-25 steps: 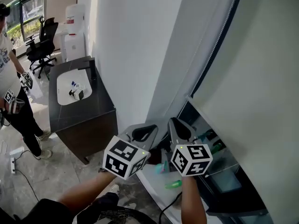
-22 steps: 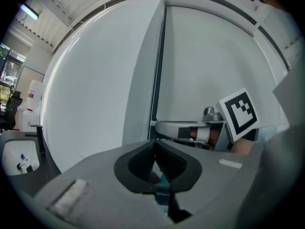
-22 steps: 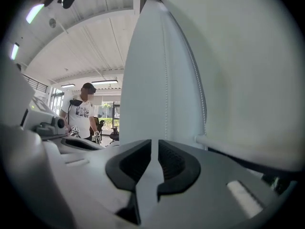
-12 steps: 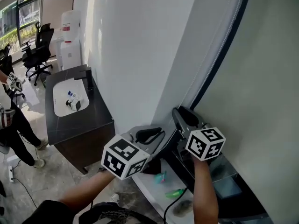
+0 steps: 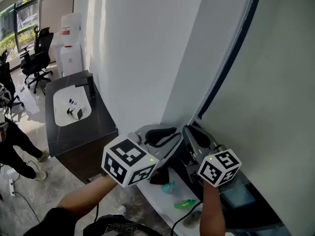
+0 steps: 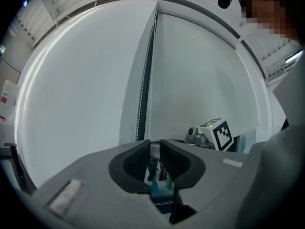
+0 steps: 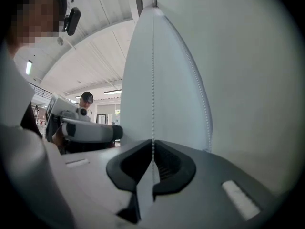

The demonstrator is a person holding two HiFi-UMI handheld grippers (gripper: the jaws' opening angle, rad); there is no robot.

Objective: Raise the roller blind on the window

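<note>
The pale roller blind (image 5: 275, 107) hangs over the window on the right, and its bead chain (image 5: 227, 53) runs down beside the dark frame. In the right gripper view one strand of the bead chain (image 7: 153, 80) drops straight between the jaws of my right gripper (image 7: 152, 159), which are closing on it. A second strand curves off to the right. My left gripper (image 6: 156, 157) sits just left of the right gripper (image 5: 193, 131). Its jaws are opening, with the bead chain (image 6: 150, 89) running down to the gap and the pads clear of it.
A dark desk (image 5: 78, 127) with a white tray (image 5: 69, 107) stands against the wall at left. Beyond it are an office chair (image 5: 34, 58) and a water dispenser (image 5: 69, 38). A person (image 5: 7, 136) is at the left edge. Green items (image 5: 184, 204) lie on the sill below.
The right gripper went up along the chain and has come back down a little. The left gripper has barely moved. The person at left has drifted toward the frame's edge.
</note>
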